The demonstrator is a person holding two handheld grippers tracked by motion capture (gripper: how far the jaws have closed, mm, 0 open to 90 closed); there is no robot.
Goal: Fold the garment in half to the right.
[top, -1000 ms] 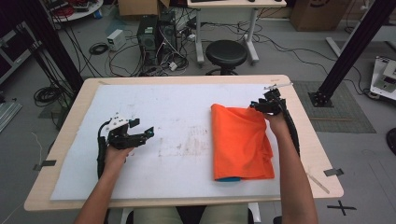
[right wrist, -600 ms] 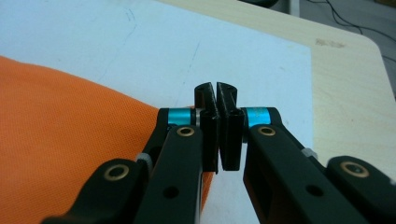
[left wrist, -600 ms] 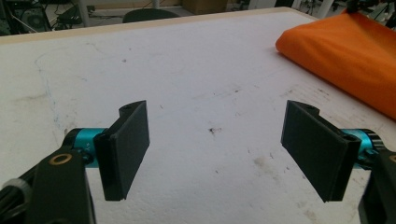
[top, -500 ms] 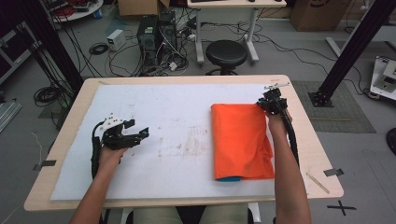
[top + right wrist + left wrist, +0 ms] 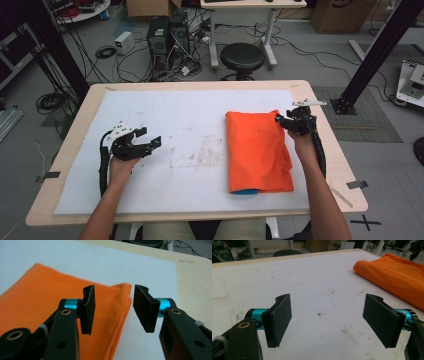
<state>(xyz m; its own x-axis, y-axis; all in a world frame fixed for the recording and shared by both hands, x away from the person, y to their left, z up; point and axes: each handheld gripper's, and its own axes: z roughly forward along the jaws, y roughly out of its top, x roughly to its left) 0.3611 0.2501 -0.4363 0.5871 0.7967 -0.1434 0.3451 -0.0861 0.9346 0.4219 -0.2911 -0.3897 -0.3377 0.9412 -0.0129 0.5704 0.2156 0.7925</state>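
So the orange cloth (image 5: pixel 257 151) was lying folded on the white sheet (image 5: pixel 175 145) that covered most of the table (image 5: pixel 330 150), sitting right of centre in the high view, long way running top to bottom, with a sliver of blue peeking out at its bottom edge. The right gripper (image 5: pixel 281 120) was parked at the cloth's upper right corner, and its jaws had just been opening. In the right gripper view (image 5: pixel 113 311) they stood apart with nothing pinched between them, the folded corner of the cloth (image 5: pixel 50 302) showing in the gap below and a bit beyond, its stacked layers visible along the edge. I couldn't tell whether the left pad (image 5: pixel 88 308) was brushing the fabric or just hanging over it. The left gripper (image 5: pixel 154 142) was way over at the left middle of the high view, well apart from the cloth, over bare sheet. Its own view (image 5: pixel 327 320) showed the jaws spread wide, empty, with only smudged white sheet (image 5: pixel 317 290) between them and the cloth (image 5: pixel 397 272) off in the upper right of that frame.
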